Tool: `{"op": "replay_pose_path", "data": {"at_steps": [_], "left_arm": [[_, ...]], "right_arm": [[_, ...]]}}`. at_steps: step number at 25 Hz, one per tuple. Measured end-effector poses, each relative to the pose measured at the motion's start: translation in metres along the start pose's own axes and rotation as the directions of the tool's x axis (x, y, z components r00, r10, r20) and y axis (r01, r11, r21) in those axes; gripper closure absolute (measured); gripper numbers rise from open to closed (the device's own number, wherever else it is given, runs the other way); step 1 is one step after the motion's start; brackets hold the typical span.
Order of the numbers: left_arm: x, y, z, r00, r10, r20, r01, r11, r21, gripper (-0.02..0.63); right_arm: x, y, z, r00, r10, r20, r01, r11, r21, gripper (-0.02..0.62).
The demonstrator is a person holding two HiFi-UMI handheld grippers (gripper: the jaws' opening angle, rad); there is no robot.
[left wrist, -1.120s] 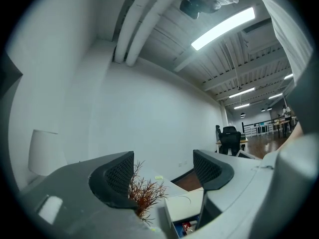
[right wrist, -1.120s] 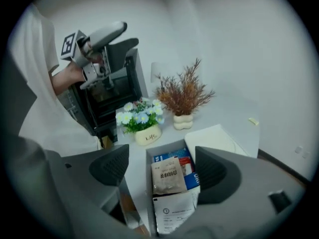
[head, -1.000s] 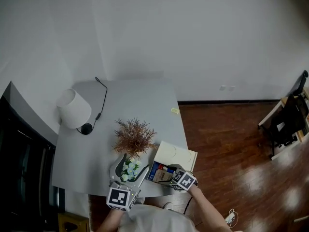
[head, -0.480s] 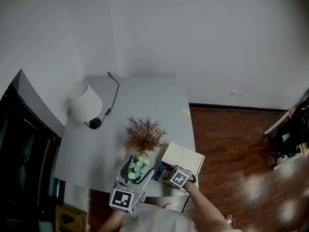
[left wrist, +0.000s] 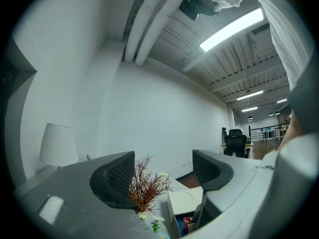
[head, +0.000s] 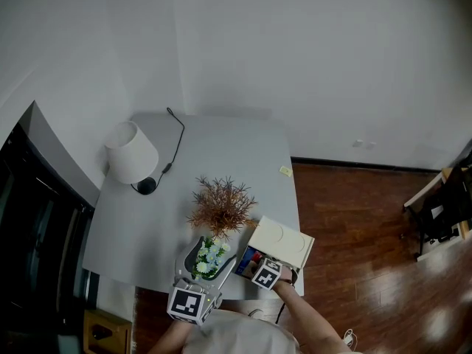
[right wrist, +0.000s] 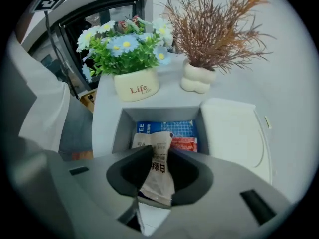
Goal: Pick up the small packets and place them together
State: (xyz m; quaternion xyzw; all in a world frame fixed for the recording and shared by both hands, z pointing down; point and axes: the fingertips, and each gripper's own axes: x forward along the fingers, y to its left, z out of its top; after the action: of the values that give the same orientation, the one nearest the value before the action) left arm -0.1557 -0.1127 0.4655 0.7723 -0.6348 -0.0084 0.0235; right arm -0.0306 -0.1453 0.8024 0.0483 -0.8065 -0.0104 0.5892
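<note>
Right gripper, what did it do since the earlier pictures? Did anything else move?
The right gripper dipped down into the open box, and its jaws have just been closing, pinching a white packet. The left gripper stayed put, open and empty. The flowers, dry plant and lamp did not move.

This looks like an open-plan office. Long ceiling strip lights (left wrist: 232, 29) and exposed white ceiling ducts (left wrist: 149, 24) run overhead, and a black office chair (left wrist: 235, 139) stands far off. Plain white walls (head: 310, 50) and a dark wooden plank floor (head: 354, 227) surround a grey bench (head: 221, 146) bearing a white-shaded table lamp (head: 131, 153).
</note>
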Motion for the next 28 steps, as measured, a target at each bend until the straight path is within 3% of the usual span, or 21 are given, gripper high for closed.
{"op": "replay_pose_path", "data": {"at_steps": [6,10,16,19,22,24,25,28], "left_arm": [[0.003,-0.003,-0.003,1.000,-0.017,-0.016,0.017,1.000,-0.002,0.238],[0.007,-0.009,-0.004,0.999,-0.037,-0.012,0.037,0.999,-0.006,0.238],[0.013,-0.015,-0.009,0.998,-0.066,-0.018,0.066,0.998,-0.022,0.241],[0.016,-0.019,-0.010,0.996,-0.085,-0.026,0.084,0.996,-0.016,0.241],[0.018,-0.021,-0.014,0.995,-0.099,-0.030,0.097,0.994,-0.051,0.241],[0.020,-0.023,-0.015,0.994,-0.109,-0.031,0.106,0.992,-0.073,0.258],[0.020,-0.025,-0.015,0.993,-0.114,-0.032,0.111,0.991,-0.075,0.261],[0.022,-0.028,-0.015,0.991,-0.129,-0.037,0.126,0.990,-0.070,0.261]], "right_arm": [[-0.034,0.002,0.001,0.996,-0.047,0.081,0.044,0.999,0.028,0.564],[-0.067,0.000,0.006,0.976,-0.072,0.204,0.042,0.988,0.150,0.565],[-0.123,0.001,0.010,0.921,-0.113,0.373,-0.019,0.943,0.333,0.565],[-0.155,-0.003,0.015,0.853,-0.145,0.501,-0.135,0.866,0.482,0.565],[-0.186,-0.019,0.022,0.712,-0.213,0.669,-0.363,0.705,0.610,0.565],[-0.196,-0.037,0.019,0.643,-0.273,0.715,-0.451,0.621,0.642,0.565],[-0.197,-0.047,0.015,0.631,-0.298,0.717,-0.464,0.595,0.656,0.565],[-0.184,-0.074,0.008,0.629,-0.330,0.704,-0.498,0.525,0.690,0.561]]}}
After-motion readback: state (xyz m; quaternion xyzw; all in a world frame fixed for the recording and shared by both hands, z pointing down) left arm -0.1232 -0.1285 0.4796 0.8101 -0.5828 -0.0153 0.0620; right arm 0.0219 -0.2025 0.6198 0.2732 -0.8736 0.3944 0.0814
